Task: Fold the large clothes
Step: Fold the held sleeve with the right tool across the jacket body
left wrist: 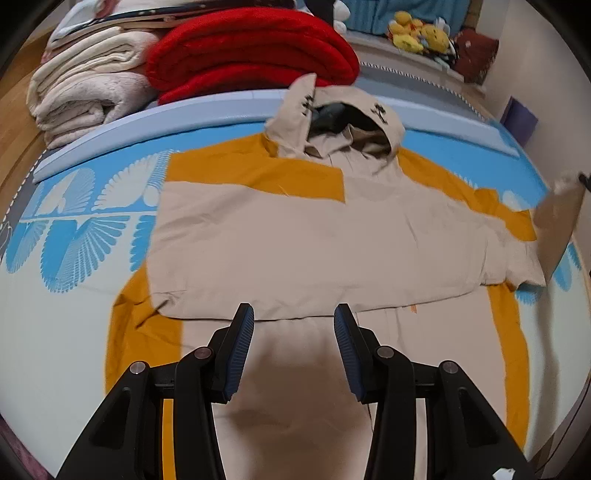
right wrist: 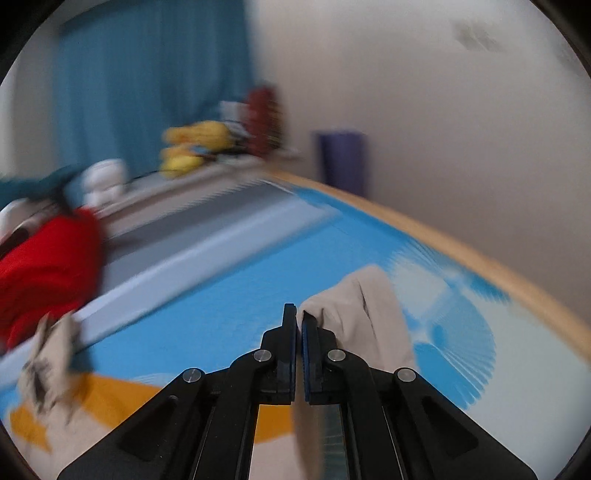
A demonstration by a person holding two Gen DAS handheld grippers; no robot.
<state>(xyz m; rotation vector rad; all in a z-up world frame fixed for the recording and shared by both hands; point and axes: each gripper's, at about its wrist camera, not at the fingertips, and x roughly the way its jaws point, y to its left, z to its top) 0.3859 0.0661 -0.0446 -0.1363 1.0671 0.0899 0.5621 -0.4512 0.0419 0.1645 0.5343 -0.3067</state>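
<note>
A large beige and mustard-yellow hooded garment (left wrist: 295, 236) lies spread flat, front up, on a bed covered with a blue and white patterned sheet (left wrist: 74, 229). Its hood (left wrist: 332, 122) points toward the far side of the bed, and one sleeve has been folded across the chest. The left gripper (left wrist: 293, 314) hovers over the lower part of the garment with its two blue-padded fingers spread apart and nothing between them. The right gripper (right wrist: 299, 317) has its fingers pressed together, pinching the beige cloth of the other sleeve (right wrist: 362, 310), which bunches up just past the fingertips, lifted above the sheet. The right wrist view is blurred. At the far edge of the bed rest a folded red blanket (left wrist: 251, 55) and, beside it, a folded cream blanket (left wrist: 88, 92). Yellow plush toys (left wrist: 417, 33) sit farther back near a blue curtain (right wrist: 147, 81).
</note>
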